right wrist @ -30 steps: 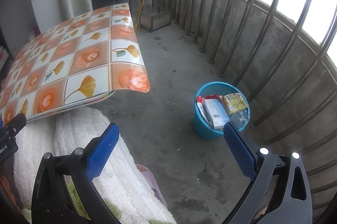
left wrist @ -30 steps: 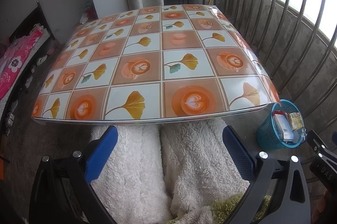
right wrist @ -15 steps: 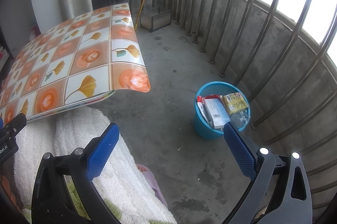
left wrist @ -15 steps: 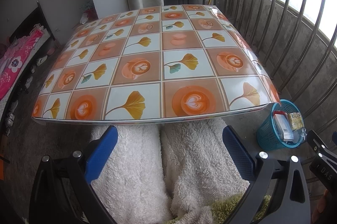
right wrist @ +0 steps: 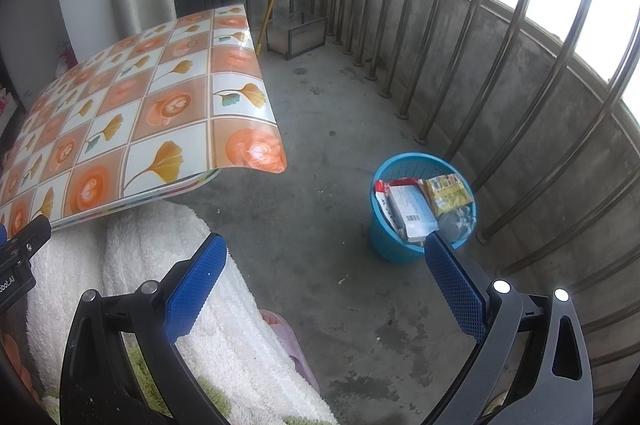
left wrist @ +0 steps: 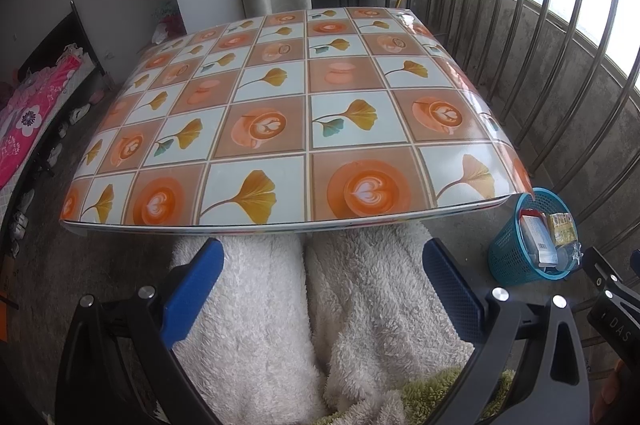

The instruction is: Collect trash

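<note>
A blue mesh trash basket (right wrist: 384, 245) stands on the concrete floor by the railing, holding a white box (right wrist: 412, 215), a yellow packet (right wrist: 446, 195) and clear wrapping. It also shows at the right of the left wrist view (left wrist: 510, 265). My right gripper (right wrist: 324, 281) is open and empty, held above the floor to the left of and nearer than the basket. My left gripper (left wrist: 322, 289) is open and empty, held over white fleece-covered legs (left wrist: 360, 305) in front of the table (left wrist: 280, 129). No trash lies on the table top.
The table carries a glossy orange and white tile-pattern cloth. A metal railing (right wrist: 460, 37) and low concrete wall curve round the right side. A pink slipper (right wrist: 288, 341) lies on the floor. A bed with pink bedding (left wrist: 24, 121) is at far left.
</note>
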`<state>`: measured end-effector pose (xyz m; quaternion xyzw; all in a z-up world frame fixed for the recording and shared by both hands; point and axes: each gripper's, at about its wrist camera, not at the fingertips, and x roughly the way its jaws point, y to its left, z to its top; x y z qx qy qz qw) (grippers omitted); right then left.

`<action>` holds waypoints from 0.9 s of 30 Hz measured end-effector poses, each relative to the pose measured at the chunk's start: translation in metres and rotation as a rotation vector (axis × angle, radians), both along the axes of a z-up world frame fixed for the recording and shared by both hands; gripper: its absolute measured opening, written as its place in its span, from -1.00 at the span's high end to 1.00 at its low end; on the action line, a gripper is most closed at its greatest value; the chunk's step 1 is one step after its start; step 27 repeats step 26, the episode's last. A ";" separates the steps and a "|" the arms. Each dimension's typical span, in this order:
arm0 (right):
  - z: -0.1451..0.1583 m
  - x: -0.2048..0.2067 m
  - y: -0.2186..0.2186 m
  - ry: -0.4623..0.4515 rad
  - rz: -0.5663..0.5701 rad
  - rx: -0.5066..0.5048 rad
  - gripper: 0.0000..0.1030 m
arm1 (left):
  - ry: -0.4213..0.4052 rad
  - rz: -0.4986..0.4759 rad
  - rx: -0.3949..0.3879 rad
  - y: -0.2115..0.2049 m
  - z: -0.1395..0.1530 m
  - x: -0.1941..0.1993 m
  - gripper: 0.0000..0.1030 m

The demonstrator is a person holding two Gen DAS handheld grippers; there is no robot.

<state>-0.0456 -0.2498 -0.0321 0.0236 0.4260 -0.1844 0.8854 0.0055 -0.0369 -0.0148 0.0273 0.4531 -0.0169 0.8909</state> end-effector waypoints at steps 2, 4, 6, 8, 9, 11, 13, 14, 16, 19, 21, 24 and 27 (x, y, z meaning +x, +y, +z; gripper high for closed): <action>0.000 0.000 0.000 0.001 0.000 0.002 -0.85 | 0.000 0.000 0.000 -0.001 0.000 -0.001 -0.89; 0.000 -0.001 -0.001 0.001 0.002 0.001 -0.85 | 0.000 0.000 0.000 -0.001 0.000 -0.001 -0.89; 0.000 -0.002 -0.002 0.000 0.002 0.002 -0.85 | -0.001 0.000 0.000 0.000 0.000 0.000 -0.89; 0.000 -0.002 -0.003 0.000 0.003 0.001 -0.85 | -0.001 0.000 0.001 -0.001 0.000 -0.001 -0.89; 0.000 -0.002 -0.003 0.000 0.002 0.001 -0.85 | -0.001 0.000 0.001 0.000 0.000 0.000 -0.89; 0.000 -0.002 -0.004 0.000 0.002 0.002 -0.85 | 0.000 0.000 0.001 -0.001 -0.001 -0.002 -0.89; 0.000 -0.001 -0.002 0.000 0.002 0.002 -0.85 | 0.000 0.000 0.000 -0.001 -0.001 -0.002 -0.89; 0.000 -0.002 -0.004 0.000 0.003 0.002 -0.85 | 0.000 0.000 0.001 -0.001 -0.001 -0.001 -0.89; 0.000 -0.001 -0.003 0.000 0.003 0.003 -0.85 | 0.000 0.000 0.002 -0.002 -0.001 -0.002 -0.89; 0.000 -0.001 -0.003 0.000 0.004 0.004 -0.85 | 0.003 -0.002 0.002 -0.001 -0.002 -0.001 -0.89; 0.000 -0.002 -0.003 -0.001 0.003 0.004 -0.85 | 0.007 -0.005 0.005 0.000 -0.003 -0.001 -0.89; 0.000 -0.001 -0.002 -0.003 0.002 0.006 -0.85 | 0.007 -0.004 0.007 -0.001 -0.004 -0.002 -0.89; 0.000 0.000 -0.002 0.002 0.003 0.007 -0.85 | 0.006 -0.001 0.007 -0.001 -0.004 -0.003 -0.89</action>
